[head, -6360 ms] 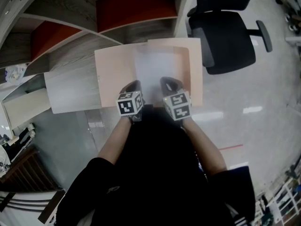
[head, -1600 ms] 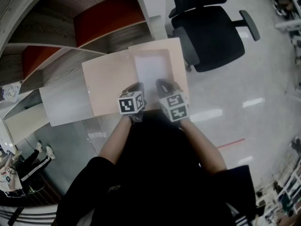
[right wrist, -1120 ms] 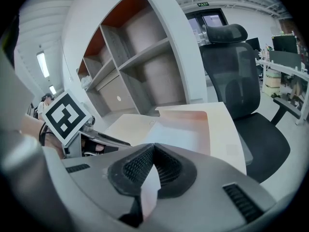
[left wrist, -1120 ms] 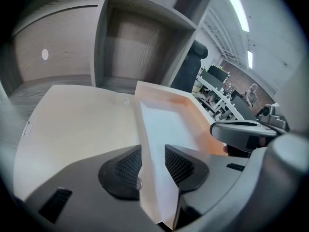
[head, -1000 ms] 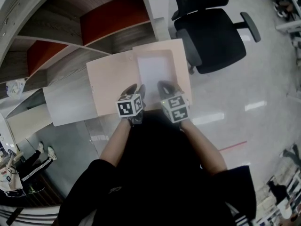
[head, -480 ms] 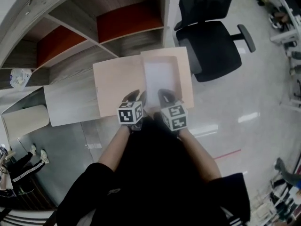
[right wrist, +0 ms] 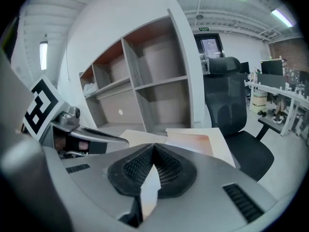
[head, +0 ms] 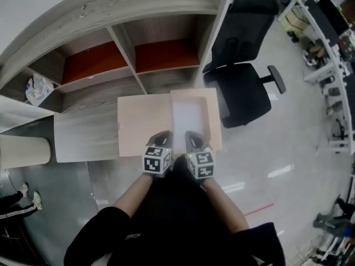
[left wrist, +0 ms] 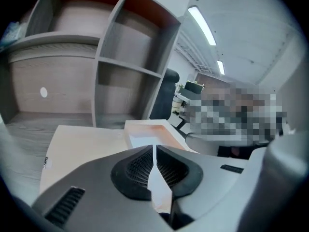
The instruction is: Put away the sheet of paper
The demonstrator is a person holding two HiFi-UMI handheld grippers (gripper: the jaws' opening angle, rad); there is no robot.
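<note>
An open peach folder point(head: 145, 123) is in front of me, with a white sheet of paper point(head: 188, 117) lying in its right half. My left gripper point(head: 161, 141) and right gripper point(head: 191, 141) sit side by side at the folder's near edge. The left gripper point(left wrist: 154, 156) has just been closing, and its pads now press on a thin pale edge of the folder point(left wrist: 82, 139). In the right gripper view the right gripper point(right wrist: 153, 153) is likewise shut on a thin edge, with the folder point(right wrist: 203, 141) stretching away beyond it.
A grey wooden shelf unit with red back panels point(head: 166, 54) stands straight ahead. A black office chair point(head: 244, 87) is to the right of the folder. A grey ledge point(head: 83, 137) lies under its left half. A crumpled bag point(head: 36, 87) sits in the far left compartment.
Both grippers and the folder have risen and drawn a little closer together. Much more of the shelf unit above has come into the head view.
</note>
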